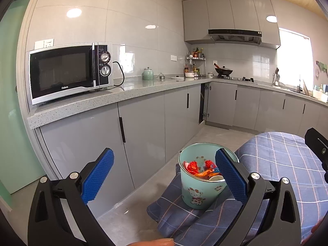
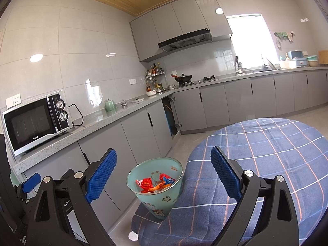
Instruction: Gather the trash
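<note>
A small mint-green bin (image 1: 197,192) with cartoon prints stands on the floor against the hanging edge of a blue plaid tablecloth (image 1: 287,160). Red, orange and blue wrappers (image 1: 202,169) lie inside it. The same bin (image 2: 158,192) shows low in the right wrist view, with the wrappers (image 2: 155,184) in it. My left gripper (image 1: 164,172) is open above and in front of the bin, its right pad overlapping the rim in the picture. My right gripper (image 2: 164,171) is open above the bin with nothing between its blue pads.
A grey counter (image 1: 114,98) with cabinets runs along the left wall and holds a microwave (image 1: 69,71). The round table (image 2: 276,153) under the plaid cloth fills the right. A white scrap (image 2: 132,236) lies on the floor by the cloth. A fingertip (image 1: 155,242) shows at the bottom edge.
</note>
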A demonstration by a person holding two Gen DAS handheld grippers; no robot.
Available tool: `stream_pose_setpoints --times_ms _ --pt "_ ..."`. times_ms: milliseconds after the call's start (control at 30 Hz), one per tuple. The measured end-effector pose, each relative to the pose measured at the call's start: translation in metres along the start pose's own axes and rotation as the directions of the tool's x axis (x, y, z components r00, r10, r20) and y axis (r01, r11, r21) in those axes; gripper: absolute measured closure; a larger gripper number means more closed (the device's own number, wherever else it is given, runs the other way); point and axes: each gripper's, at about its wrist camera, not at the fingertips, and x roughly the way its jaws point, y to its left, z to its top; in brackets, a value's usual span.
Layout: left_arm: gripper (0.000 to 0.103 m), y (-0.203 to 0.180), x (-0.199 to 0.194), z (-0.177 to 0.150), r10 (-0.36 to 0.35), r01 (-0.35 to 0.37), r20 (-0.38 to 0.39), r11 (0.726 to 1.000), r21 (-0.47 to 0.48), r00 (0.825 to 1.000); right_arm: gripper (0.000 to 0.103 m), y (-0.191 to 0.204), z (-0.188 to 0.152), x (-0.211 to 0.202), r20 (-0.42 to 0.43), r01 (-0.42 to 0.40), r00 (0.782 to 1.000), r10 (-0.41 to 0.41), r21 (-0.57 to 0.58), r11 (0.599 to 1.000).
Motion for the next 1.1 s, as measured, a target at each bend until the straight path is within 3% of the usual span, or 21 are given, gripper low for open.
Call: stream_pose_setpoints --times_ms 600,1100 --pt "0.006 0.005 0.012 -0.006 -0.048 0.046 -0.070 0.998 -0.035 0.996 0.011 0.004 -0.001 0.004 -0.017 -0.003 1.000 0.003 -0.019 1.000" --pt "0.006 0.004 0.021 -0.008 -0.008 0.006 -0.109 1.000 -0.022 0.994 0.011 0.002 -0.002 0.008 -0.034 0.005 0.999 -0.006 -0.015 1.000"
